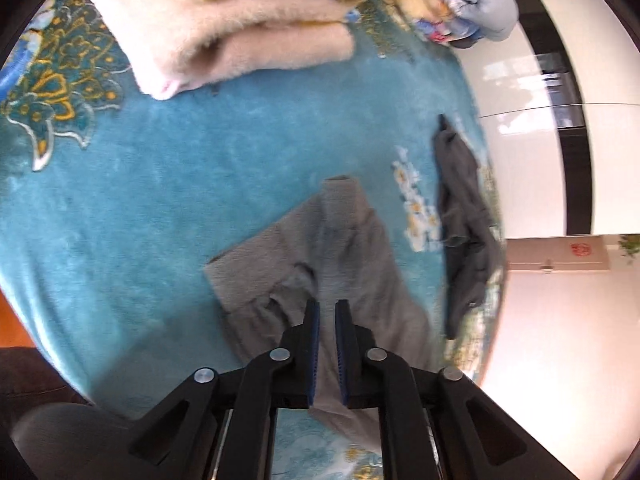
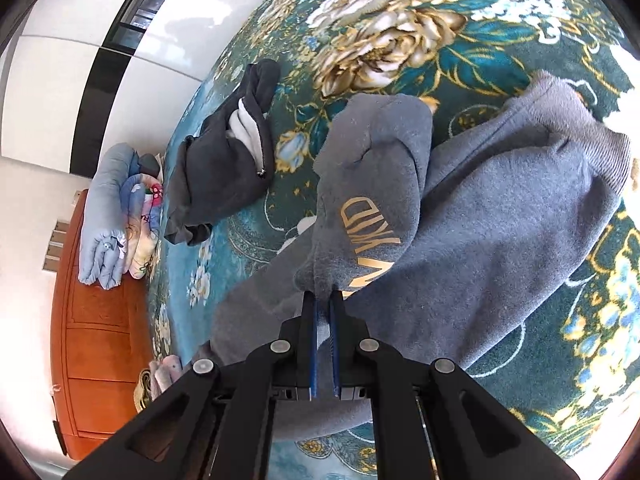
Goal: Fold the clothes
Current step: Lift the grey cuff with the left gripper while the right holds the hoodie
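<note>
Soft, thick, floppy grey sweatshirt [image 2: 500,216] on the bed [image 2: 400,20]: right tool [image 2: 323,294] pinching a raised fold, left tool [image 1: 326,304] slightly apart above it; best gripped at hem or shoulder seams.

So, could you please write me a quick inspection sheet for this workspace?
Surface: teal floral blanket on a bed.
Job's things: grey sweatshirt, gold lettering, partly folded; dark garment crumpled beside it.
Clutter: folded pink and mustard pile; rolled bedding.
Grippers: left gripper nearly closed over the sweatshirt, grip unclear; right gripper pinching a sweatshirt fold.
Cables: nothing seen.
Surroundings: white wardrobe, orange wooden headboard.
</note>
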